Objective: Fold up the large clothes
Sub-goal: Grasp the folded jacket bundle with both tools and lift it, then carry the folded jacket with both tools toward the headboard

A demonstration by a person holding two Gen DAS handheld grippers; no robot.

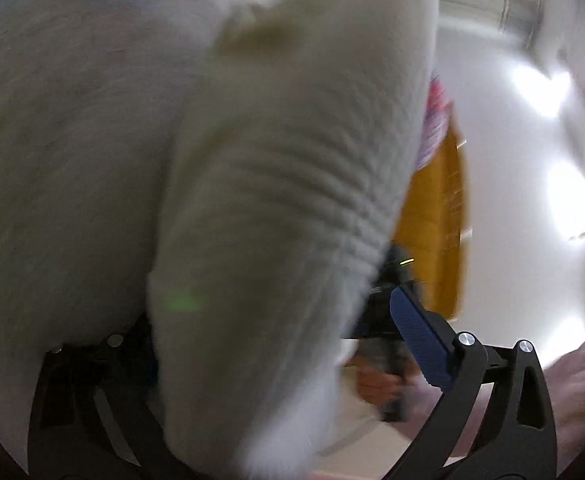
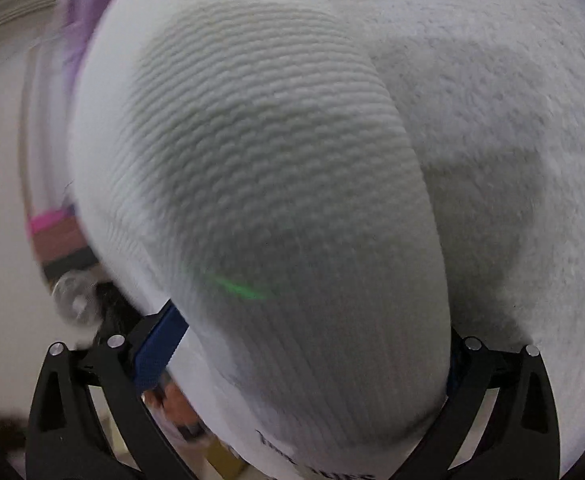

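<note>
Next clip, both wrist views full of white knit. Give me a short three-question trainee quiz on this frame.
1. True or false: the white ribbed knit garment passes between the blue-padded fingers of the right gripper.
2. In the left wrist view, what lies behind the garment's right edge? A) an orange-yellow panel B) a green basket C) a mirror
3. Fill in: the cloth draped over the left gripper hides its ____ finger, while the other blue pad shows.

Key: 1 true; 2 A, the orange-yellow panel; 3 left.
</note>
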